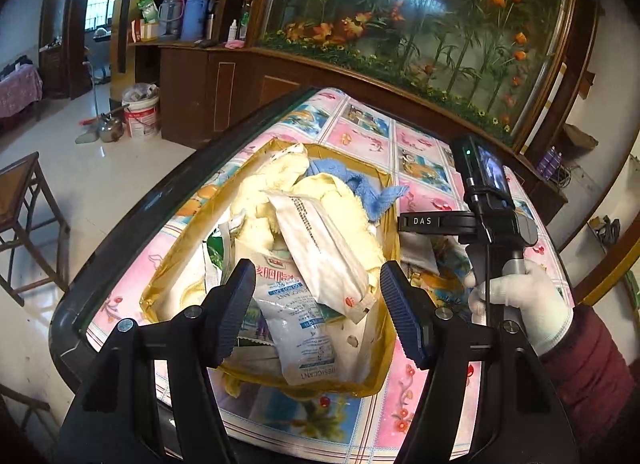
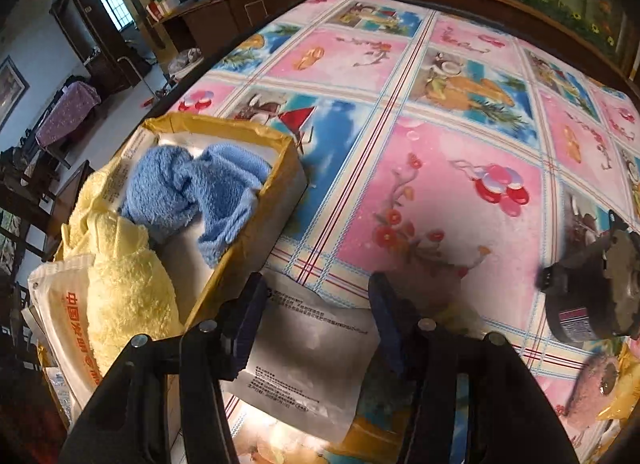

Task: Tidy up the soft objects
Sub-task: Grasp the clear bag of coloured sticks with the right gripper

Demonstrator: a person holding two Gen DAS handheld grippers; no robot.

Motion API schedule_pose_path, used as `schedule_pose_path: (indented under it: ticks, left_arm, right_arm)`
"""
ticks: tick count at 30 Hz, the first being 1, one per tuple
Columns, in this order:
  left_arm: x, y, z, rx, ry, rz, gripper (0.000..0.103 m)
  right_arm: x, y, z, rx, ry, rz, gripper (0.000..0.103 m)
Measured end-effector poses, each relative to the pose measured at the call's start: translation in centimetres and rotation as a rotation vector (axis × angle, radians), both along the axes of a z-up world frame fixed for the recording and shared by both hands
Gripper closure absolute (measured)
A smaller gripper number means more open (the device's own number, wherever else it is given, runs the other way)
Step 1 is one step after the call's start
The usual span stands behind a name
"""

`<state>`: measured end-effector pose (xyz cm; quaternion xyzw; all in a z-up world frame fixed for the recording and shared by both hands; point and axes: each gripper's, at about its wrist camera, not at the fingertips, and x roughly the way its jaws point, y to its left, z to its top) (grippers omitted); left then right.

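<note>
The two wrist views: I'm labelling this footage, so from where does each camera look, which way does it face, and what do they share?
Left wrist: on the left hand-held gripper, angled down over the tape-edged cardboard box of soft things; its open fingers show, plus the white-gloved right hand.
Right wrist: on the right hand-held gripper, tilted down at the table; a flat silver foil pouch lies between its fingers, contact unclear.
Shared: the box, blue towel, yellow towel, patterned tablecloth.
</note>
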<state>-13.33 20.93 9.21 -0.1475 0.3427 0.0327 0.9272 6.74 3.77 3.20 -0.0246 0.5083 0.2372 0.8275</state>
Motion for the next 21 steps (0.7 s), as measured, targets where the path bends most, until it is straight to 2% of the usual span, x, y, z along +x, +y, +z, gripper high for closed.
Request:
schedule_pose_path:
  ticks: [1,7,9,10,12,13,15,17,21]
  left_arm:
    - [0.1,0.1,-0.2,-0.002,0.002,-0.004,0.038]
    - [0.5,0.0,-0.9,-0.033,0.008,-0.037,0.038]
    - [0.6,-0.5,-1.0,-0.040,0.004,-0.066,0.038]
    - [0.5,-0.8,-1.0,-0.040,0.000,-0.081,0.038]
    - [0.5,-1.5,-0.9,-0.034,-0.007,-0.115,0.038]
    - [0.5,-1.9,-0.8,-0.031,-0.007,-0.130,0.038]
    - [0.4,-2.9,-0.7,-0.022,-0.010,-0.166,0.038]
    - [0.1,-4.0,-0.5,-0.007,-0.018,-0.203,0.038]
    - [-0.5,-6.2,-0.1,0.036,-0.022,-0.278,0.038]
  right_arm:
    - [-0.5,0.1,0.0,-0.010,0.006,0.029,0.058]
    - [-5.8,-2.8,0.1,-0.089,0.016,0.119,0.058]
    - [-7.3,-4.8,0.3,-0.065,0.060,0.126,0.057]
    - [-7.7,-6.3,0.7,0.006,0.082,0.119,0.057]
    - [-7.9,-9.5,2.2,0.132,0.065,0.054,0.056]
    - [-7.9,-10.9,2.8,0.143,0.043,0.012,0.051]
    - [-7.4,-12.7,3.3,0.117,0.004,-0.053,0.048]
    - [-6.4,-13.5,2.9,0.120,0.020,-0.092,0.048]
    - [-4.6,-11.1,1.7,0.051,-0.003,-0.061,0.048]
